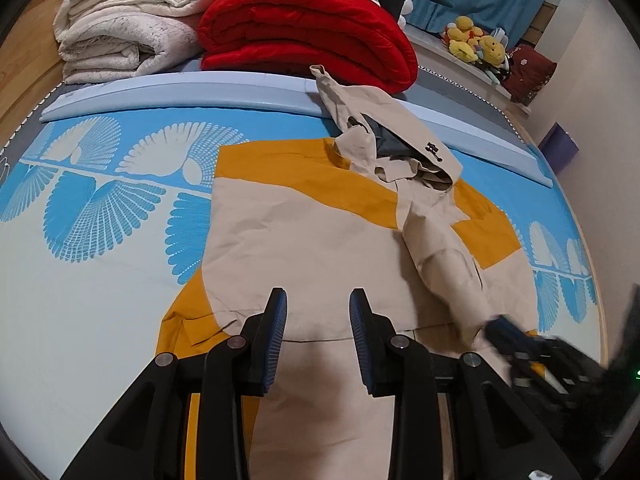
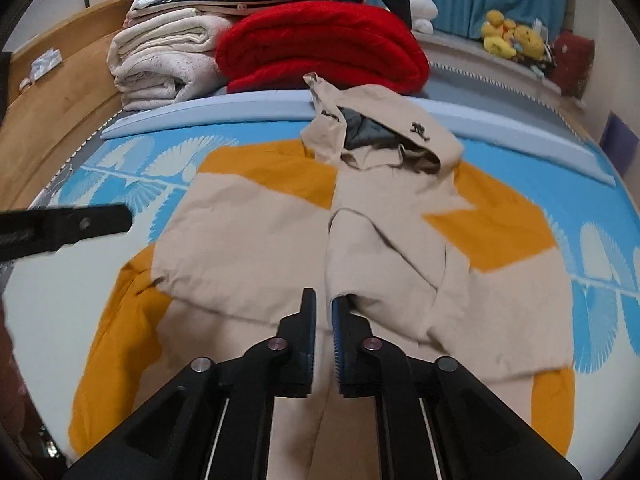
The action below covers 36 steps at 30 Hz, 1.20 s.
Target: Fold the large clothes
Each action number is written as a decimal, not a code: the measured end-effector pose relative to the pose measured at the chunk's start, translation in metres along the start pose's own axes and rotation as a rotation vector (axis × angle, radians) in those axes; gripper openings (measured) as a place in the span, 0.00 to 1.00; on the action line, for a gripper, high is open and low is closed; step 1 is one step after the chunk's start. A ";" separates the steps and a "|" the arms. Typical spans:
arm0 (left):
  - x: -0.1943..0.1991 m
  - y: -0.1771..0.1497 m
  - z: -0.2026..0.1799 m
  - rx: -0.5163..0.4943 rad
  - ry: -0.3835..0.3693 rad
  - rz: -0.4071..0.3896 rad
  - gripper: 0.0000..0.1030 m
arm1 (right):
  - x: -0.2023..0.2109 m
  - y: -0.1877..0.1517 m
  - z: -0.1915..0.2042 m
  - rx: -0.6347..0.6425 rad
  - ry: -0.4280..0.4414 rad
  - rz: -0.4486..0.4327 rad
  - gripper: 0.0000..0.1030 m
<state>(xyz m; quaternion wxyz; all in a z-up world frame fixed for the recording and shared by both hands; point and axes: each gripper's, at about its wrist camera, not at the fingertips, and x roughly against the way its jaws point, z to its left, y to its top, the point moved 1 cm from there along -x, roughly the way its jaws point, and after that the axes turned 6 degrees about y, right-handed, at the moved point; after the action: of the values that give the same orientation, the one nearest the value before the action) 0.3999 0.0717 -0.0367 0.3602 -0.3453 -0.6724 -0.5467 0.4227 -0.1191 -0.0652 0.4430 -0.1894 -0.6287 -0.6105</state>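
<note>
Beige/mustard hooded jacket lies flat on bed, sleeve folded across front. Left gripper above hem, jaws apart, nothing held. Right gripper jaws slightly apart, empty.

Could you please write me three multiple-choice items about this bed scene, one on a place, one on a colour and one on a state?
1. Where does the jacket's hood lie?
A. towards the red blanket
B. under the white blankets
C. off the bed

2. Which colours make up the jacket?
A. green and grey
B. beige and mustard yellow
C. red and white

3. How does the left gripper stand?
A. clamped on a sleeve
B. clamped on the hood
C. open, holding nothing

Answers: 1 A, the hood points at the folded red blanket. 2 B, beige panels meet yellow ones. 3 C, only flat fabric shows below the gap between its fingers.
</note>
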 end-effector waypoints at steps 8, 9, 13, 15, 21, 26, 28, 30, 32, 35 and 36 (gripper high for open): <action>-0.012 -0.003 -0.010 -0.023 0.023 0.008 0.29 | 0.079 -0.003 -0.047 -0.147 -0.089 -0.196 0.63; -0.013 -0.003 -0.011 -0.025 0.027 0.009 0.29 | 0.081 -0.004 -0.054 -0.164 -0.086 -0.202 0.63; -0.020 0.000 -0.003 -0.007 0.049 0.013 0.28 | 0.077 -0.009 -0.082 -0.227 -0.060 -0.196 0.62; -0.025 0.003 0.005 0.022 0.052 0.019 0.28 | 0.073 -0.008 -0.096 -0.259 -0.050 -0.186 0.59; -0.038 0.002 0.003 0.048 0.024 0.047 0.22 | 0.048 -0.013 -0.148 -0.454 0.002 -0.140 0.54; -0.047 -0.004 -0.032 -0.054 -0.042 0.065 0.20 | -0.008 -0.024 -0.170 -0.590 0.124 0.016 0.55; -0.050 -0.009 -0.047 -0.105 -0.072 0.077 0.20 | -0.036 -0.033 -0.168 -0.631 0.198 0.126 0.55; -0.052 -0.014 -0.064 -0.169 -0.090 0.084 0.20 | -0.056 -0.043 -0.165 -0.649 0.204 0.208 0.55; -0.053 -0.018 -0.077 -0.222 -0.087 0.078 0.20 | -0.066 -0.052 -0.165 -0.690 0.213 0.234 0.55; -0.052 -0.022 -0.091 -0.270 -0.110 0.079 0.20 | -0.072 -0.057 -0.166 -0.727 0.231 0.233 0.55; -0.052 -0.024 -0.094 -0.278 -0.117 0.081 0.20 | -0.073 -0.058 -0.166 -0.727 0.231 0.231 0.54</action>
<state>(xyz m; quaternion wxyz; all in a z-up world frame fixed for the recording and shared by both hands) 0.4158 -0.0286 -0.0799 0.2911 -0.4498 -0.5956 -0.5985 0.4702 -0.2628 -0.1801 0.4804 -0.3334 -0.2921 -0.7568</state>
